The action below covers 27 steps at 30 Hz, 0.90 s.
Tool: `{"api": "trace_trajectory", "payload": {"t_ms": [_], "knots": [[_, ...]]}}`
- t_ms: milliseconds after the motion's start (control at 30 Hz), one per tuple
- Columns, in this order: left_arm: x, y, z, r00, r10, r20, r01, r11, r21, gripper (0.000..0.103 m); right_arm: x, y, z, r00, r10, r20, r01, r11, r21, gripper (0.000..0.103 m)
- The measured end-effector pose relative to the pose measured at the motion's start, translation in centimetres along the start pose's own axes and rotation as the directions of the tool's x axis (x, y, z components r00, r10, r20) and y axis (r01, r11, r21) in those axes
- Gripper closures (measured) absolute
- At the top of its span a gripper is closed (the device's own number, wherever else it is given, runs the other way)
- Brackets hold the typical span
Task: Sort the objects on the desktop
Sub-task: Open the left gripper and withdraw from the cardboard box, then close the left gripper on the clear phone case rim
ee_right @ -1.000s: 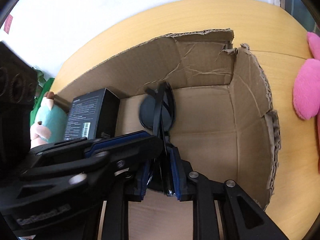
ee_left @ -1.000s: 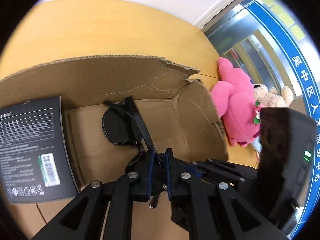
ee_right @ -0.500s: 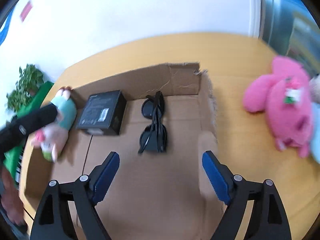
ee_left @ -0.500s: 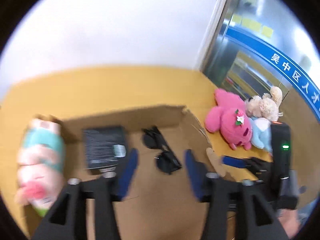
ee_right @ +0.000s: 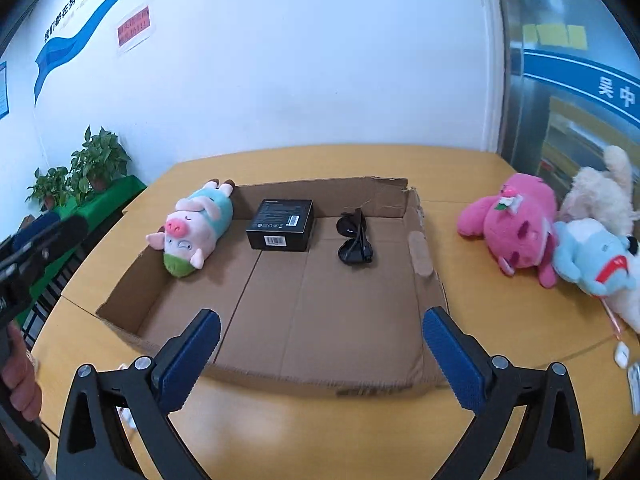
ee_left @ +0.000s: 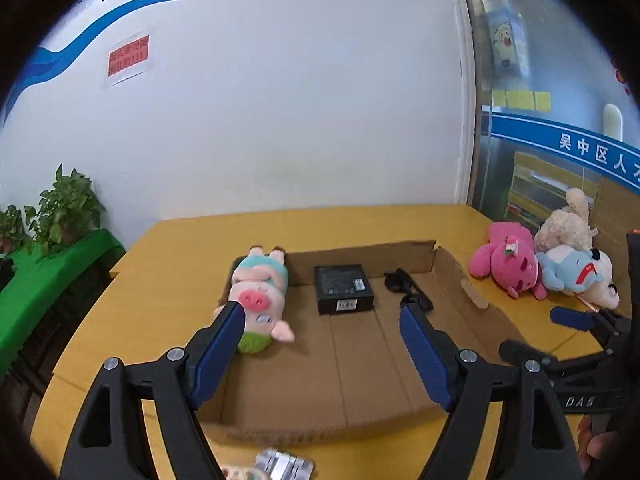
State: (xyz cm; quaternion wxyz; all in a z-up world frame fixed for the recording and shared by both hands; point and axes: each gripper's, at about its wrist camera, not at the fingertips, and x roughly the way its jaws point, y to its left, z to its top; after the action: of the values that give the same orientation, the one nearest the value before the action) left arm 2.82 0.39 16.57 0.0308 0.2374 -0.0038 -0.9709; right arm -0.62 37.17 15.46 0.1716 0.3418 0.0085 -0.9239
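A shallow cardboard box (ee_right: 420,264) (ee_left: 472,292) lies on the yellow table. Inside it lie a pig plush (ee_right: 192,224) (ee_left: 260,296) at the left, a black carton (ee_right: 280,230) (ee_left: 344,294) in the middle and folded black sunglasses (ee_right: 354,238) (ee_left: 408,290) at the right. My left gripper (ee_left: 320,344) is open and empty above the box's near part. My right gripper (ee_right: 320,356) is open and empty over the box's front edge.
A pink plush (ee_right: 512,220) (ee_left: 506,262), a blue plush (ee_right: 596,260) and a cream plush (ee_right: 600,192) lie on the table right of the box. A small silver packet (ee_left: 284,466) lies in front of the box. Small white items (ee_right: 624,356) lie at the right edge. Potted plants (ee_right: 96,164) stand at the left.
Both grippers let go of the sunglasses, opened wide and pulled back and up from the box. The sunglasses now lie on the box floor.
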Motion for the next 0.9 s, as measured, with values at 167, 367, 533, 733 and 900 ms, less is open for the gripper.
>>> {"api": "trace_trajectory", "payload": {"t_ms": [167,367,533,733,900], "knots": [[-3.6,0.1,-2.3,0.999,-0.013,0.038,0.013,1.000,0.017,0.023,-2.9,1.6,-1.9,0.999,-0.022,0.040,0.023,1.000,-0.014,0.000],[-4.8,1.0,-3.6,0.999,0.023,0.023,-0.023,1.000,-0.018,0.023,-4.7,2.9,-3.7,0.998,-0.045,0.047,0.046,0.999,-0.022,0.000],[-4.9,1.3,-5.2,1.000,0.023,-0.004,-0.023,0.999,-0.024,0.023,-5.8,3.4,-5.2,0.998,-0.046,0.049,0.047,0.999,-0.024,0.000],[-4.8,1.7,-7.3,0.998,-0.013,-0.059,0.011,0.999,-0.031,0.023,-6.1,3.9,-6.7,0.999,-0.024,0.038,0.026,0.999,-0.034,0.000],[-4.6,4.7,-9.6,0.989,-0.047,-0.140,0.032,0.994,-0.108,0.023,-4.7,4.4,-9.0,0.999,0.038,-0.018,-0.039,0.999,-0.027,0.000]]}}
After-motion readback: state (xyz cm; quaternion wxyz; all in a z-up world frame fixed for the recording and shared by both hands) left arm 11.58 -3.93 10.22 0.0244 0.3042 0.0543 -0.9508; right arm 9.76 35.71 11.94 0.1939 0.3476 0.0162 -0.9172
